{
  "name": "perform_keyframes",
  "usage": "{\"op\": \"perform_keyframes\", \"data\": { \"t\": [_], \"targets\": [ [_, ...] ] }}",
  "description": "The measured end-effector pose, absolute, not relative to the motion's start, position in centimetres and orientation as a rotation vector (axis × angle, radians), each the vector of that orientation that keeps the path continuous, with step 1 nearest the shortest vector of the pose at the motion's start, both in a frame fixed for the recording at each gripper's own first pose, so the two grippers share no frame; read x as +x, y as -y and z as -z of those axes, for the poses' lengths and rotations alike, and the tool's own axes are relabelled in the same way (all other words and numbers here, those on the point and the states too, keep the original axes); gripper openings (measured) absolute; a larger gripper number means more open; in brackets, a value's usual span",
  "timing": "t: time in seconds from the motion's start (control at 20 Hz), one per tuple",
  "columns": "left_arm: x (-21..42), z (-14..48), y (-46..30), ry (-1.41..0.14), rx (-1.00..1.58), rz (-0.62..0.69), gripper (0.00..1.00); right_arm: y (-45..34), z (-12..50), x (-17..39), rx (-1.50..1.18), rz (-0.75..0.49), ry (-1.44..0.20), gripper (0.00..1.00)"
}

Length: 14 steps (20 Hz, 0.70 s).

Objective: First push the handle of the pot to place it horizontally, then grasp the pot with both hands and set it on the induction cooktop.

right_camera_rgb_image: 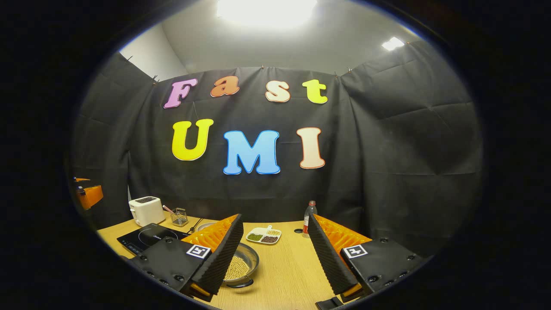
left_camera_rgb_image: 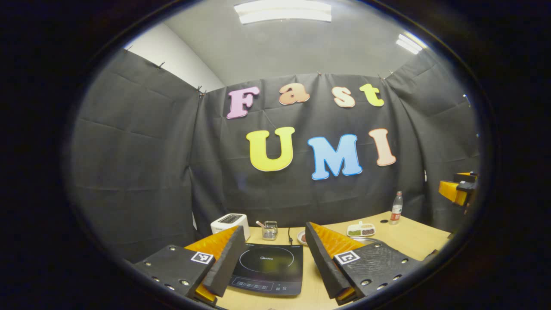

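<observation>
Jaws of the left gripper [left_camera_rgb_image: 272, 252] and right gripper [right_camera_rgb_image: 274, 247] are held wide apart, empty. The pot [right_camera_rgb_image: 242, 262], filled with beans, is seen on the table [right_camera_rgb_image: 292, 267] beside the induction cooktop [left_camera_rgb_image: 267, 267], whose logo is too small to be read.

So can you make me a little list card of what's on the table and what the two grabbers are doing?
pot: metal, holds yellowish beans, on table beside cooktop
induction cooktop: flat, black, nothing on it
left gripper: open, above cooktop
right gripper: open, near pot
toaster: white, back left
bottle: upright by wall
divided dish: behind pot
table: wooden
</observation>
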State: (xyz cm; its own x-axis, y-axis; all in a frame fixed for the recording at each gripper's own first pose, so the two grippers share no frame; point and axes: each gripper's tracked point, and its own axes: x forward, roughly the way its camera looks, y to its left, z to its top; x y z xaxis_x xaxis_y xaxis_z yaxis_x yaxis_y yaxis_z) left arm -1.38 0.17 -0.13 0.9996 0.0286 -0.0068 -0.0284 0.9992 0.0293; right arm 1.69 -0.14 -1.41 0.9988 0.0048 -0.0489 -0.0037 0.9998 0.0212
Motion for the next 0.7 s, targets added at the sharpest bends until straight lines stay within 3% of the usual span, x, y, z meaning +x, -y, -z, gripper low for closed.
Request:
{"op": "perform_keyframes", "data": {
  "t": [0.15,0.45,0.5,0.6,0.7],
  "targets": [
    [-1.4,0.1,-0.3,-0.004,0.027,-0.028,0.86,0.3,1.7,1.8,-0.001,0.008,-0.058,0.93],
    [-1.6,0.6,-1.2,-0.005,0.024,-0.038,0.86,-0.8,2.2,1.7,-0.015,0.008,-0.083,0.42],
    [-1.6,0.7,-1.4,-0.008,0.023,-0.040,0.86,-0.8,2.0,1.8,-0.017,0.011,-0.079,0.29],
    [-1.6,0.9,-2.0,-0.012,0.026,-0.045,0.86,-0.9,2.0,1.9,-0.028,0.020,-0.071,0.12],
    [-1.6,0.8,-2.7,-0.010,0.034,-0.048,0.86,-2.6,2.5,1.9,-0.035,-0.029,-0.086,0.02]
  ]
}}
